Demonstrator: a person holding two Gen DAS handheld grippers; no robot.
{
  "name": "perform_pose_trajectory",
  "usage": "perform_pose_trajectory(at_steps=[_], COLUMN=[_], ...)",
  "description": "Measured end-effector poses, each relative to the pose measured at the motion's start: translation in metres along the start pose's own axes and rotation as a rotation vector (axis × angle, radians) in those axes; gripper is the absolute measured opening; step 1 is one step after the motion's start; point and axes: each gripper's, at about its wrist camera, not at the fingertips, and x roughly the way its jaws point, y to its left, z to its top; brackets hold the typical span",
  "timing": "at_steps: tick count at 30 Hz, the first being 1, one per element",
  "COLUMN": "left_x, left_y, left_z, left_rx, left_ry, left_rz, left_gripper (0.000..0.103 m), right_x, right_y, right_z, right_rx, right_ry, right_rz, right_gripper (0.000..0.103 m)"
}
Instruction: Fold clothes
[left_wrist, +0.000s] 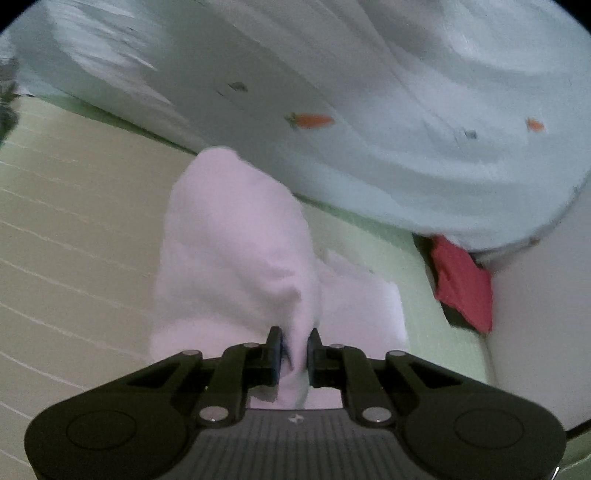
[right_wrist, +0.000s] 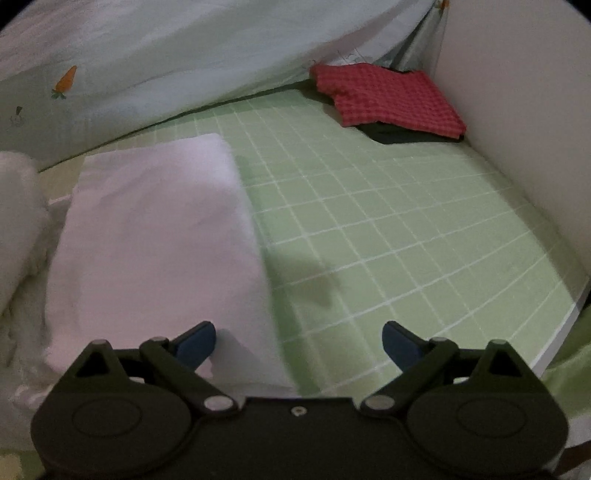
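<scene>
Our left gripper (left_wrist: 294, 345) pinches the white soft cloth garment (left_wrist: 236, 254); our right gripper (right_wrist: 299, 341) gapes wide over its edge; folded red checked cloth (right_wrist: 388, 98) well beyond it.

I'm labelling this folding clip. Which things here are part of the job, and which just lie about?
In the job:
white cloth
left gripper, shut on it
right gripper, open

Lying about:
red checked cloth
dark cloth under it
carrot-print bedding

the left gripper (left_wrist: 294, 350) is pointing downward, its jaws pinching white cloth (left_wrist: 236, 258); the right gripper (right_wrist: 299, 341) is hovering with jaws spread wide, holding nothing.
</scene>
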Motion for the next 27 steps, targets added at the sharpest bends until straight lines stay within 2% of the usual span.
perform_pose_trajectory(at_steps=[4,7,9,10,11,12,13,14,16,20,24,27], left_x=[0.033,0.065,0.074,0.075,0.074,0.071,0.066,0.061,0.05,0.029,0.019,0.009], left_y=[-0.03,-0.044,-0.05,-0.053,-0.056,-0.058,-0.061,-0.063,-0.067,-0.064,-0.04,-0.01], left_z=[-0.025,-0.046,-0.054,-0.055,-0.054,-0.052,-0.05,-0.048,-0.043,-0.033,-0.024,-0.021], left_rx=[0.011,0.027,0.035,0.044,0.06,0.07,0.074,0.078,0.095,0.202,0.228,0.21], left_ry=[0.063,0.109,0.108,0.103,0.099,0.093,0.086,0.078,0.061,0.002,0.003,0.024], left_rz=[-0.004,0.036,0.051,0.052,0.046,0.036,0.023,0.01,-0.002,0.071,0.185,0.233], left_gripper=[0.014,0.017,0.021,0.029,0.044,0.053,0.069,0.077,0.083,0.092,0.092,0.092], right_x=[0.004,0.012,0.016,0.017,0.018,0.019,0.02,0.021,0.022,0.02,0.012,0.004], right_y=[-0.028,-0.049,-0.062,-0.067,-0.071,-0.074,-0.077,-0.077,-0.073,-0.039,0.003,0.036], right_z=[0.001,0.004,0.006,0.007,0.008,0.009,0.01,0.012,0.015,0.022,0.031,0.036], right_rx=[-0.028,-0.033,-0.029,-0.026,-0.023,-0.018,-0.011,-0.004,0.007,-0.045,-0.061,-0.043], right_ry=[0.012,0.023,0.028,0.029,0.027,0.025,0.025,0.024,0.025,-0.016,-0.059,-0.077], right_rz=[0.018,0.015,0.017,0.018,0.019,0.02,0.025,0.035,0.061,0.112,0.183,0.25], right_gripper=[0.098,0.098,0.098,0.098,0.098,0.098,0.098,0.098,0.098,0.098,0.099,0.099])
